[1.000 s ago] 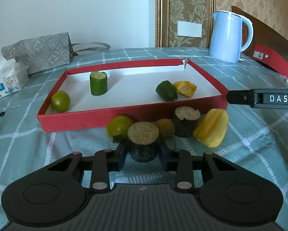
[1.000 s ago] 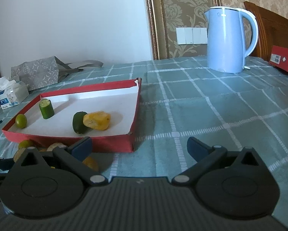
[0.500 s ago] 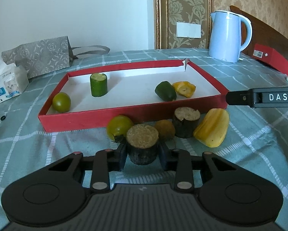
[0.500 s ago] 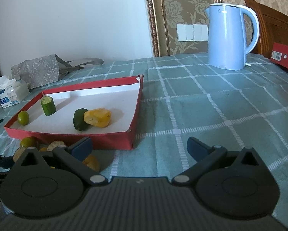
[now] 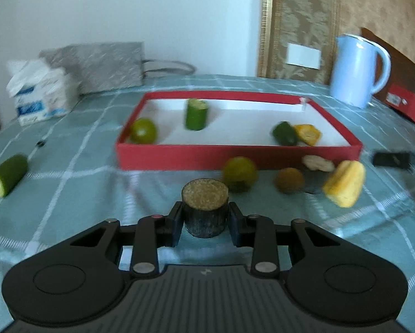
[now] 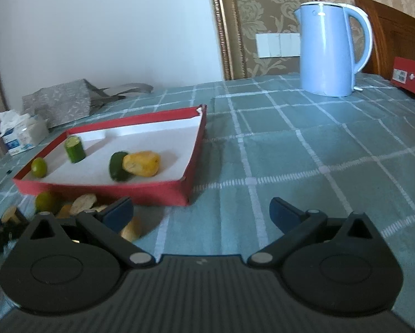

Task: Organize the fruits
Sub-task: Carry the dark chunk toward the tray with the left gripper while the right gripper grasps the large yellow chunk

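A: Teal-green checked cloth point(image 6: 304, 149) is seen spread over the whole table. What is placed on it?

B: A red tray point(image 5: 235, 154) with a white floor is set near the middle. A pale blue kettle point(image 6: 329, 47) is stood well behind it, with a grey patterned bag point(image 5: 96, 66) and a tissue pack point(image 5: 38, 97) at the far left.

A: What is held inside the tray?

B: An upright green cucumber piece point(image 5: 196, 113) is seen toward the back, a round green fruit point(image 5: 143, 131) in the near left corner, and a dark green piece point(image 5: 284, 133) touching a yellow piece point(image 5: 307, 134) at the right.

A: And outside it?

B: A second round green fruit point(image 5: 240, 173), a small brown fruit point(image 5: 289, 180), a pale-topped stump point(image 5: 317, 163) and a yellow chunk point(image 5: 344, 183) are lined up just before the front wall. A cut cucumber length point(image 5: 7, 174) is left lying well apart at the left.

A: How are the grippers found?

B: A dark cylinder with a tan cut top point(image 5: 205, 211) is pinched upright by the left gripper point(image 5: 205, 223), on the near side of the tray, outside it. The right gripper point(image 6: 200, 212) is held with its jaws spread wide and nothing between them, above bare cloth beside the tray's right corner.
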### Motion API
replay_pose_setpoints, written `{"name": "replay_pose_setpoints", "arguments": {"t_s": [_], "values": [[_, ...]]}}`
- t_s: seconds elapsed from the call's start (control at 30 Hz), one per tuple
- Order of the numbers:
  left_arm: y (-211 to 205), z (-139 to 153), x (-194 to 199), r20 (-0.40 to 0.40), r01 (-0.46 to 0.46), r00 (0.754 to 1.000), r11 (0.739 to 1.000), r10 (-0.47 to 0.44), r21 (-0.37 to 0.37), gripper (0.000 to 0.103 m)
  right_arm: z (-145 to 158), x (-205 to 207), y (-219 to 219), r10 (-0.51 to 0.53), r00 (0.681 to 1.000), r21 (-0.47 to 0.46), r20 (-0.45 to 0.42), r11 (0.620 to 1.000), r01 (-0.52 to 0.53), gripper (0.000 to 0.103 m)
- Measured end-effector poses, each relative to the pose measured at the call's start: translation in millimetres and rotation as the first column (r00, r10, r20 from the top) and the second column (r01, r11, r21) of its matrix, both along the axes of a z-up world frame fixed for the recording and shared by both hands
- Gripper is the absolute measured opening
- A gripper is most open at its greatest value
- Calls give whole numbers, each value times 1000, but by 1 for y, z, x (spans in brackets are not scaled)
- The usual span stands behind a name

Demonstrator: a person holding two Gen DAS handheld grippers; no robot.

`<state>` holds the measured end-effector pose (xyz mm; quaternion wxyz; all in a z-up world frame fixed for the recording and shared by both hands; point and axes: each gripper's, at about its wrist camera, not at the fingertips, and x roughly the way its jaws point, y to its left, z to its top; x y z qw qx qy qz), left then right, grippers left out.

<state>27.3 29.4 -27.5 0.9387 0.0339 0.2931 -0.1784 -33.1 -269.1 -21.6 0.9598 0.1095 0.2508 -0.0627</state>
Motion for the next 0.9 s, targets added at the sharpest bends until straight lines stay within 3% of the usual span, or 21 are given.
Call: {"name": "replay_pose_setpoints", "arguments": {"t_s": [0.2, 0.27, 0.43, 0.53, 0.7, 0.8, 0.87, 0.9], "values": [[14, 0, 5, -11, -33, 999, 999, 33, -29, 33, -2, -20, 13, 118, 993, -11, 0, 993, -118, 102], [13, 0, 5, -10, -33, 999, 999, 33, -24, 33, -2, -23, 23, 189, 982, -19, -3, 982, -189, 91], [13, -1, 6, -14, -33, 999, 999, 33, -38, 33, -7, -18, 49, 336, 941, -20, -43, 941, -337, 80], [13, -1, 6, -14, -33, 999, 999, 33, -39, 33, -8, -10, 57, 356, 933, -17, -60, 934, -357, 73], [14, -1, 6, -15, -33, 999, 999, 32, -40, 33, -8, 4, 63, 349, 935, -21, -70, 936, -351, 70], [14, -1, 6, -15, -33, 999, 999, 32, -41, 33, -7, 10, 66, 345, 936, -32, -74, 937, -348, 60], [14, -1, 6, -15, -33, 999, 999, 33, -41, 33, -5, 11, 67, 356, 932, -16, -67, 934, -357, 47], [14, -1, 6, -15, -33, 999, 999, 33, -42, 33, -5, 10, 68, 361, 930, -11, -64, 932, -363, 47]]}}
